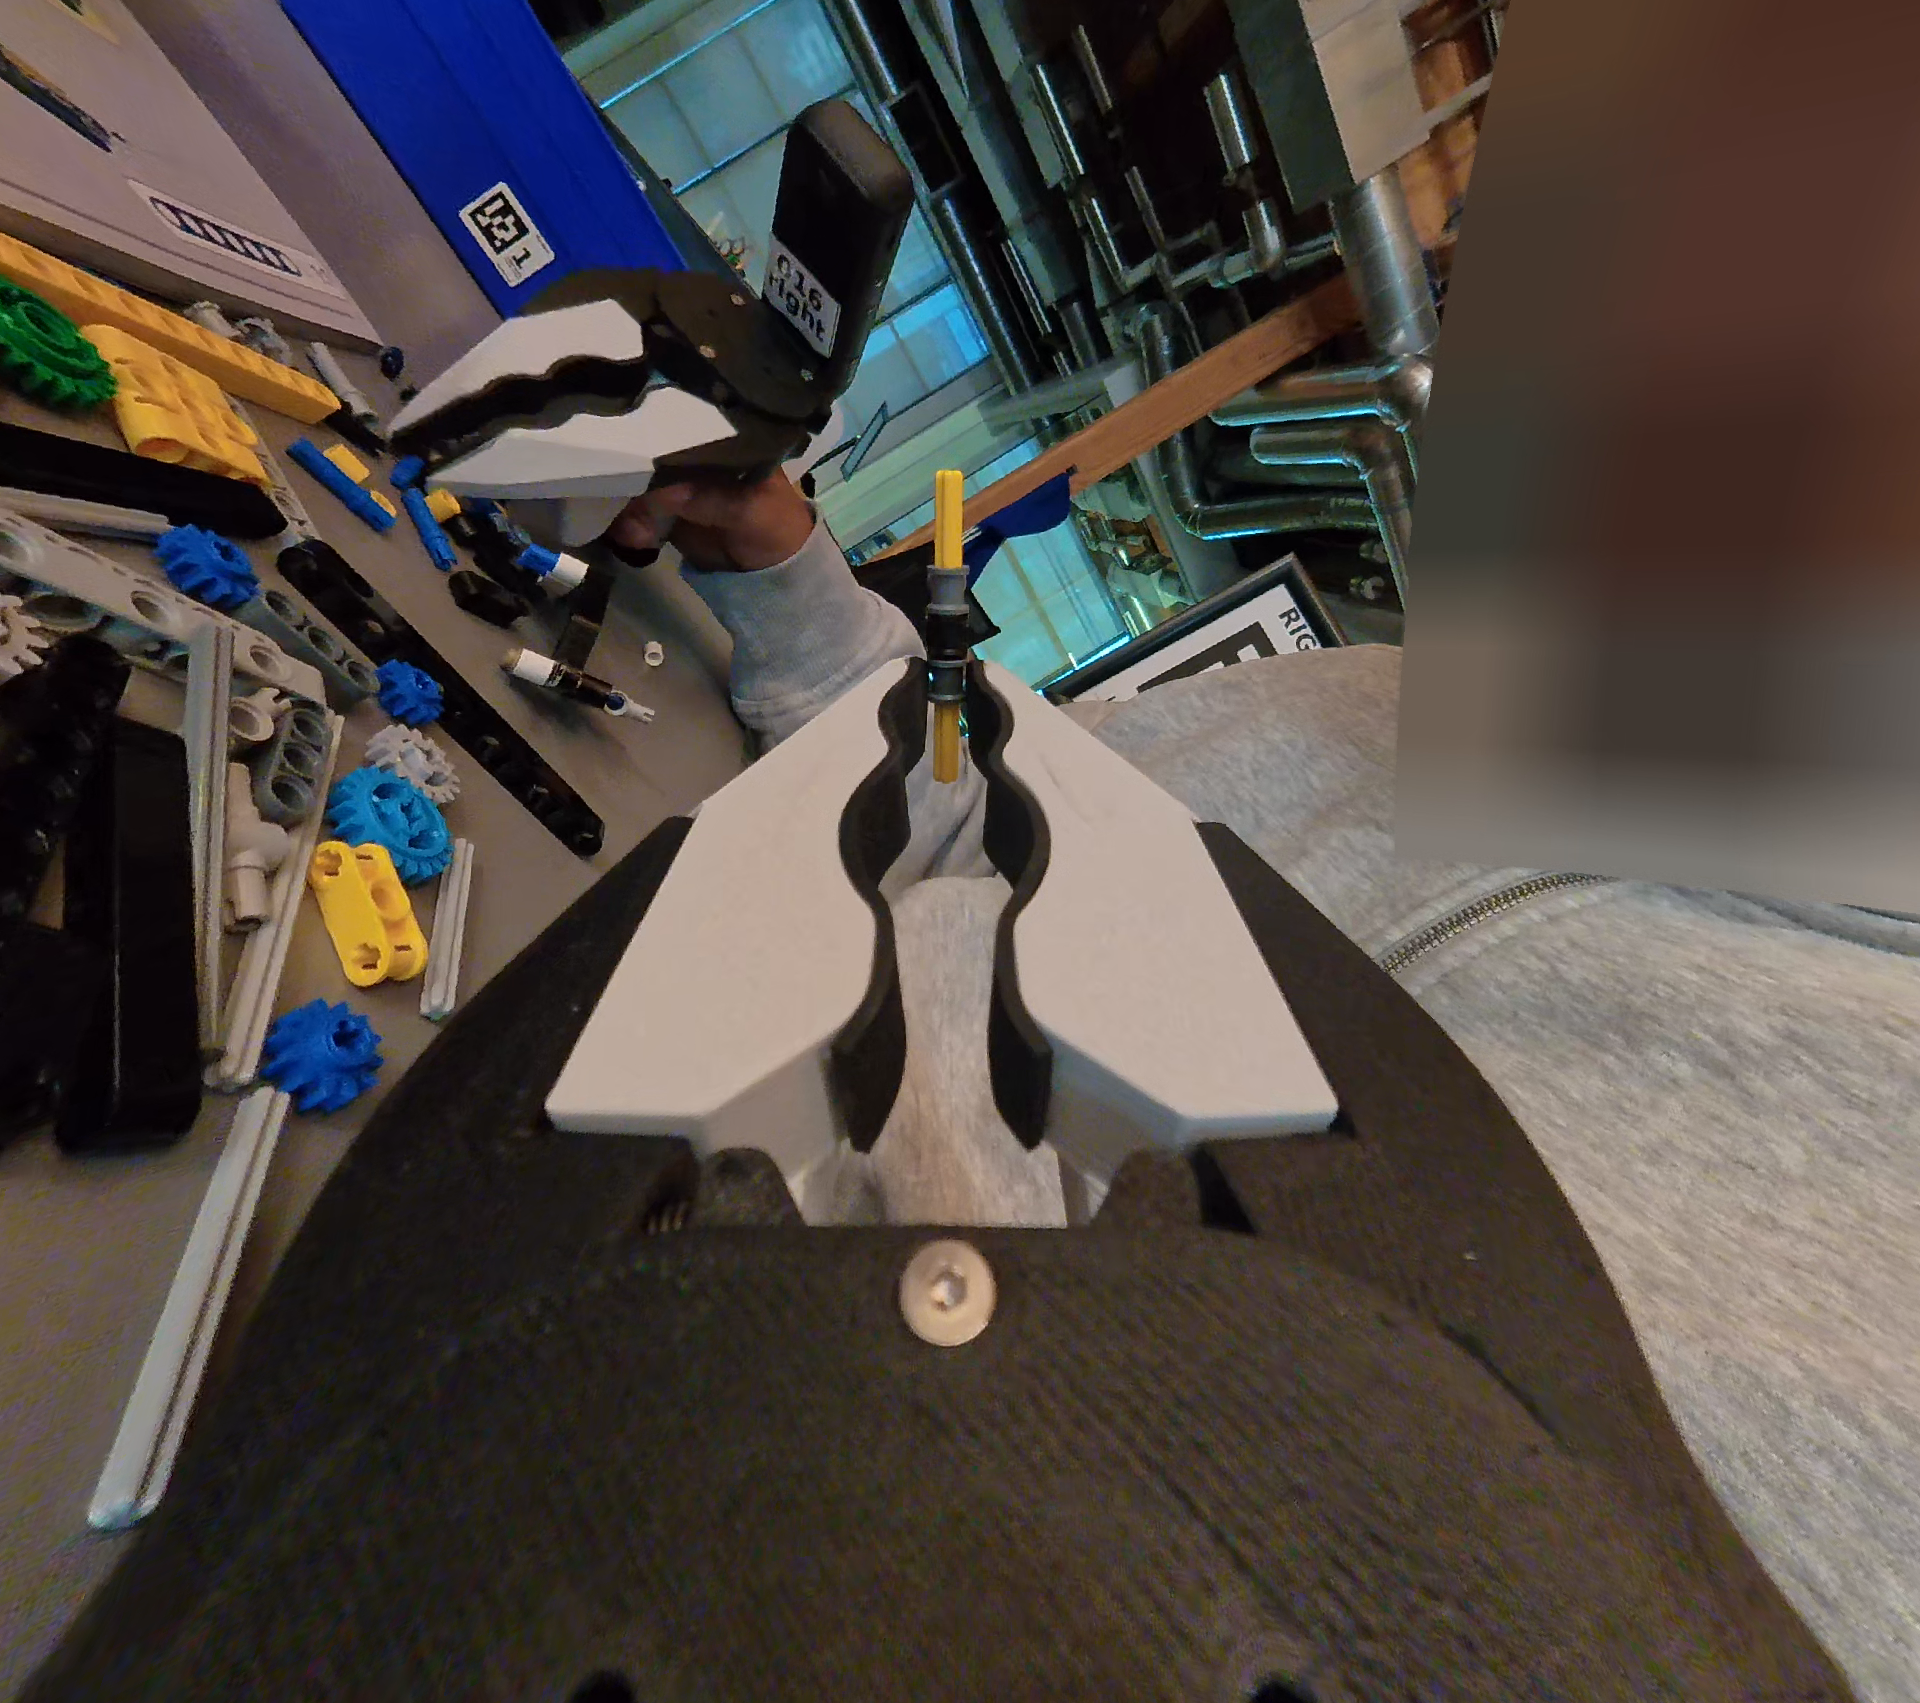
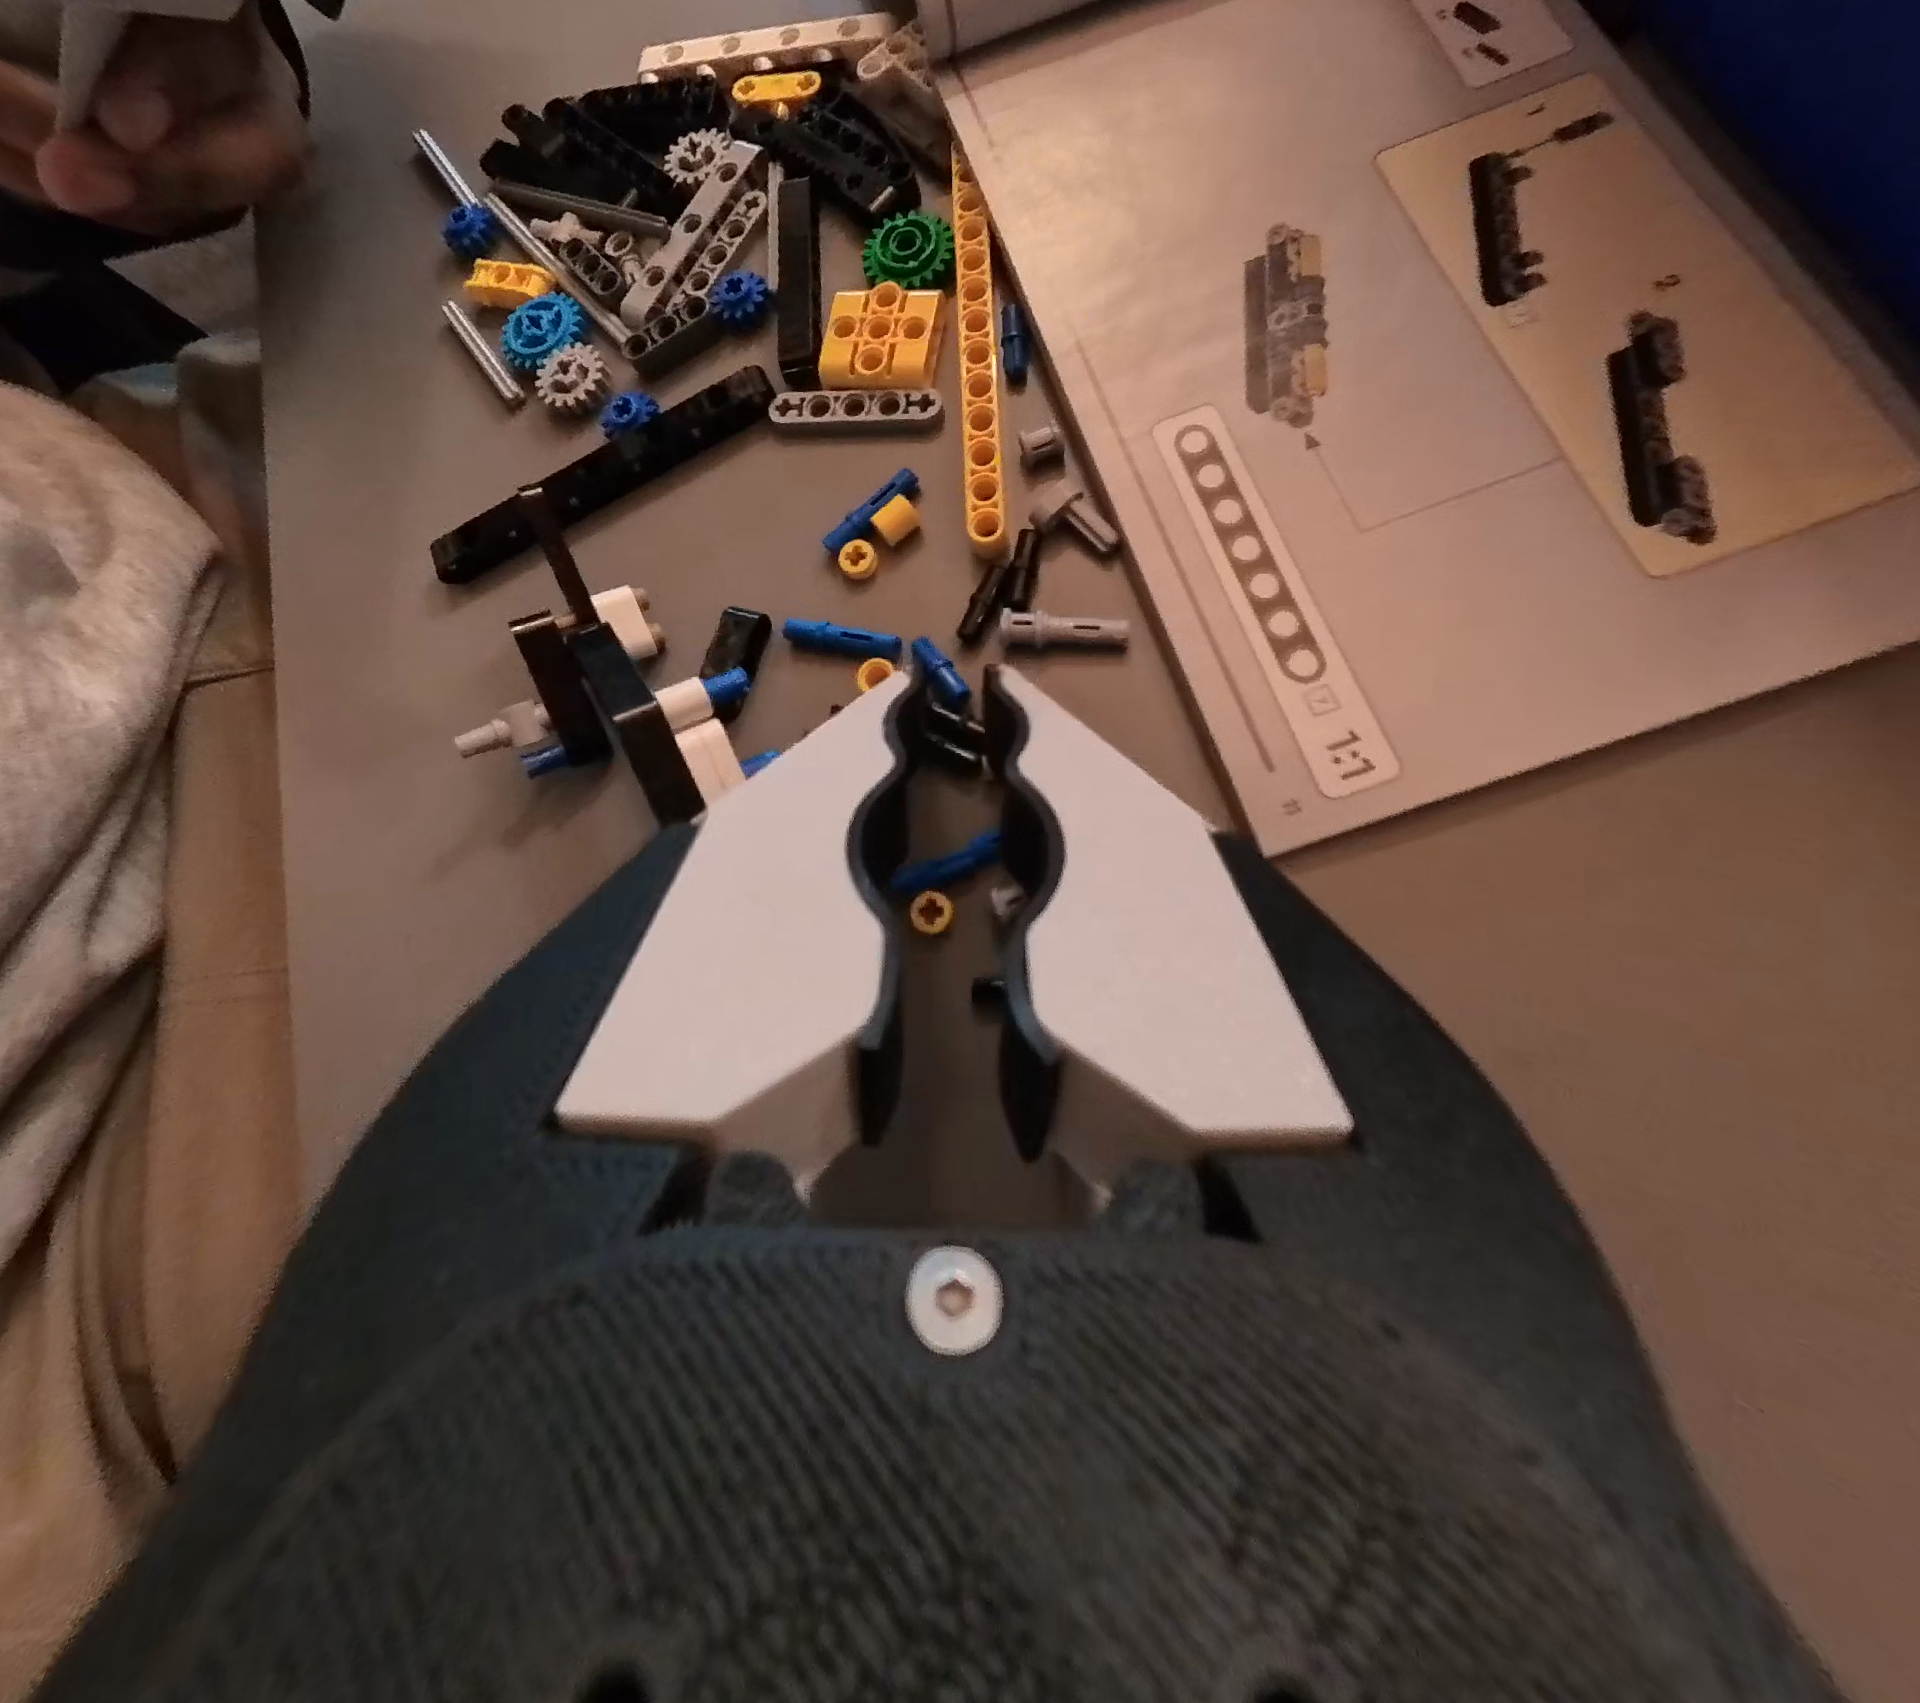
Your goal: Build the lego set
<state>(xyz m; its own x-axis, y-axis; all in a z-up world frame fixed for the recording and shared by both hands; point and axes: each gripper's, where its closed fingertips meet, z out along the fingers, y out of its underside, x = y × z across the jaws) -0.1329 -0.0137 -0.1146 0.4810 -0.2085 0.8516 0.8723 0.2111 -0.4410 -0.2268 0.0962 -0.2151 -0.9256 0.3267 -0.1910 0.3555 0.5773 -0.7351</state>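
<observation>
My left gripper [image 1: 945, 687] is shut on a thin yellow axle [image 1: 948, 510] that carries a grey and black bush [image 1: 945, 604]. It holds the axle upright in the air, off the table. My right gripper [image 2: 953, 687] hovers low over loose pins on the grey table [image 2: 416, 43]. Its jaws are almost closed, and small black pins [image 2: 948, 734] show in the gap; I cannot tell if they are gripped. The right gripper also shows in the left wrist view [image 1: 410, 427]. A black and white partial assembly [image 2: 613, 697] stands just left of the right gripper's tips.
A pile of beams, gears and pins [image 2: 727, 251] lies ahead, with a long yellow beam [image 2: 977, 365] and a green gear [image 2: 907, 247]. An open instruction booklet [image 2: 1455, 303] lies to the right, beside a blue bin [image 2: 1818, 43]. A person's grey sleeve [image 2: 83, 614] is at the left. The gap from one gripper's tips to the other's is roughly 20 cm.
</observation>
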